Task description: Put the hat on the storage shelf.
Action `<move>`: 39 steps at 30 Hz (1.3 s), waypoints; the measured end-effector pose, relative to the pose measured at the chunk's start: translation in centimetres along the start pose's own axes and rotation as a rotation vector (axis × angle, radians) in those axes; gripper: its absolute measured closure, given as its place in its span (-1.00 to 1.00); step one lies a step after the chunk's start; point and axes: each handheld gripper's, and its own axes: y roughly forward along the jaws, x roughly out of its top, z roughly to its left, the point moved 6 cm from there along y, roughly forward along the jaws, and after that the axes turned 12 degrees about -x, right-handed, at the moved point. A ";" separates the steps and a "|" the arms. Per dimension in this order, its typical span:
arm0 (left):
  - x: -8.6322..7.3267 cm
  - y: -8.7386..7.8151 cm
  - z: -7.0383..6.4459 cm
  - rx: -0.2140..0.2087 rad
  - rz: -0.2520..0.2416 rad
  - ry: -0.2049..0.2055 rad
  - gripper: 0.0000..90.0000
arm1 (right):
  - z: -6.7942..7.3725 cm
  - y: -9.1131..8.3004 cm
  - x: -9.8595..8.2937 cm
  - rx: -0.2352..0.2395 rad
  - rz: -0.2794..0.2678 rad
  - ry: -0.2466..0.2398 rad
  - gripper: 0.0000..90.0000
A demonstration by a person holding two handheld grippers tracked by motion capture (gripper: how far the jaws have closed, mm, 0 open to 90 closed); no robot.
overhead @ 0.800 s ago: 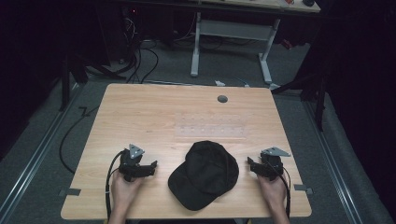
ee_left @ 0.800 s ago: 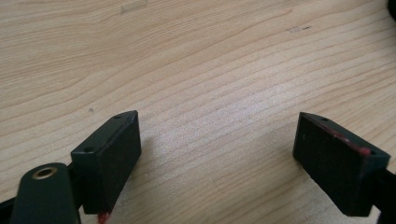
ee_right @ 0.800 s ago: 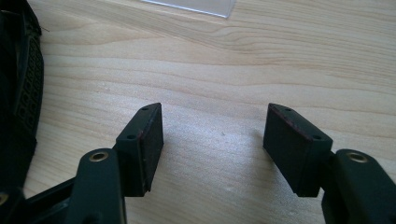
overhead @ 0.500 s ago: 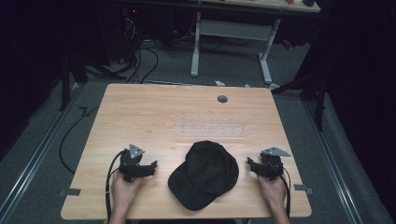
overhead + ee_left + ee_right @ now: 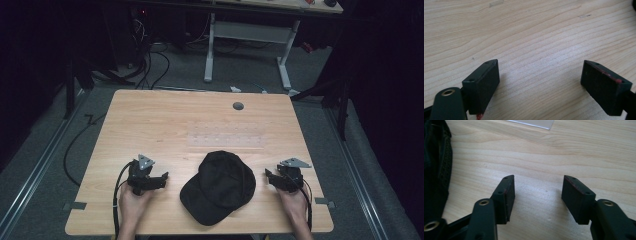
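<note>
- Two grippers rest low over the desk (image 5: 150,120), one on each side of a black cap (image 5: 219,186) that lies near the front edge, roughly midway between them.
- Left gripper (image 5: 161,180): jaws stand wide apart with nothing between them; in the left gripper view the gap (image 5: 540,82) frames bare wood grain. It sits near the cap's left side, not touching it.
- Right gripper (image 5: 269,176): jaws likewise apart and empty (image 5: 537,195). The right gripper view shows the cap (image 5: 435,170) at the left border, just beside the nearer jaw but apart from it.
- Cap position: crown toward the back right, brim apparently toward the front left; the dark fabric gives little contrast, so the exact brim outline is uncertain.
- A clear strip (image 5: 226,140) lies flat on the desk behind the cap, and a round grommet (image 5: 238,106) sits farther back. Neither is involved.
- Step in hand, as judged: the start posture before any grasp. Both grippers are staged at the cap's flanks, and the cap is untouched.
- Next move calls for: bring one or both grippers inward until the open jaws straddle an edge of fabric, most likely the brim or the crown rim, then close. The soft cloth will yield, so take a deep bite on a firm edge to avoid slipping.
</note>
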 end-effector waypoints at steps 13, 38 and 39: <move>0.0 0.0 0.0 0.006 0.000 0.004 -0.65 | 2.7 -4.7 1.3 0.130 -0.144 0.003 0.01; 0.0 0.0 0.0 0.006 -0.001 0.004 -0.65 | 7.6 -1.9 1.0 0.188 0.029 -0.113 0.09; 0.0 0.0 0.0 0.006 -0.002 0.002 -0.65 | 7.8 -1.7 0.8 0.192 0.039 -0.119 0.20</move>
